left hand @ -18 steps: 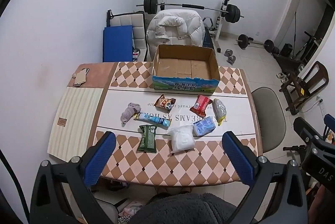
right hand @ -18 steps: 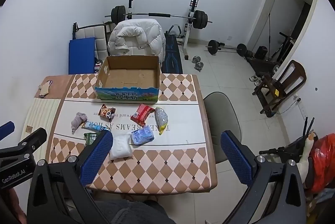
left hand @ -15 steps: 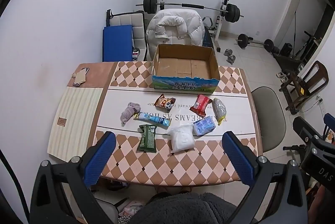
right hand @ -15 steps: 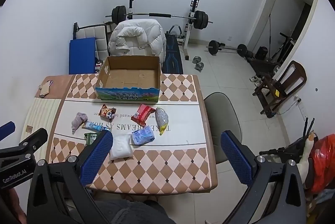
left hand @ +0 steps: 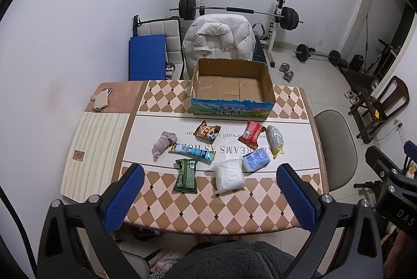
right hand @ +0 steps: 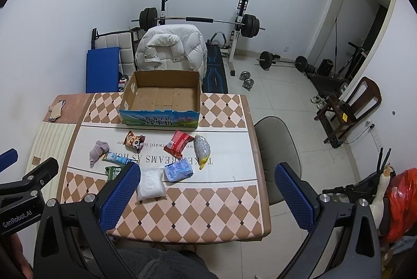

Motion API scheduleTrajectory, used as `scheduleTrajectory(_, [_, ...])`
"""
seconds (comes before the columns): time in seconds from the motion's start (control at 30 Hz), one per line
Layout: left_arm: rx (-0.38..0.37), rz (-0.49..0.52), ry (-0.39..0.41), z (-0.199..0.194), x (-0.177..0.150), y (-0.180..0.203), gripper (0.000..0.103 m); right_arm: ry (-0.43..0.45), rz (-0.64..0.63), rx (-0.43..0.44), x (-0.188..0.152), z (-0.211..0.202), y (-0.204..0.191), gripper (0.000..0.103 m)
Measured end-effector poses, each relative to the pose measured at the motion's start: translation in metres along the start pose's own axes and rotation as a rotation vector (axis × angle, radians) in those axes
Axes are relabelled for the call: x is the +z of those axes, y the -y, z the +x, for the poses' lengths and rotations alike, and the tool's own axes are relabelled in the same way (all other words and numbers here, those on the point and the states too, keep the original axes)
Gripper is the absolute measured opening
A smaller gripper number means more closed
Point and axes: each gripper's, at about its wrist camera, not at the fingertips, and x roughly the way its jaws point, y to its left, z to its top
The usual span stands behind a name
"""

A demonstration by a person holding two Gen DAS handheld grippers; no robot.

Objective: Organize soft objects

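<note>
Both tools held wide apart above the tabletop — nothing grasped.

The left tool (left hand: pixel 209 197) and right tool (right hand: pixel 207 195) are seen released, raised over the near edge of the tabletop (left hand: pixel 234 214). The cardboard box (left hand: pixel 232 86) stands at the far side; scattered just in front of it are the soft items — white pouch (left hand: pixel 229 174), green packet (left hand: pixel 186 176), grey cloth (left hand: pixel 163 143), red packet (left hand: pixel 251 134).
</note>
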Motion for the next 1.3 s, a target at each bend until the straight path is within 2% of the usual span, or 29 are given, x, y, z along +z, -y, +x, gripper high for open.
scheduleTrajectory(1.3, [-0.007,-0.001,0.009,-0.007,0.012,-0.003,0.103,0.016,-0.002,-0.007,0.011,-0.007,-0.008,0.103])
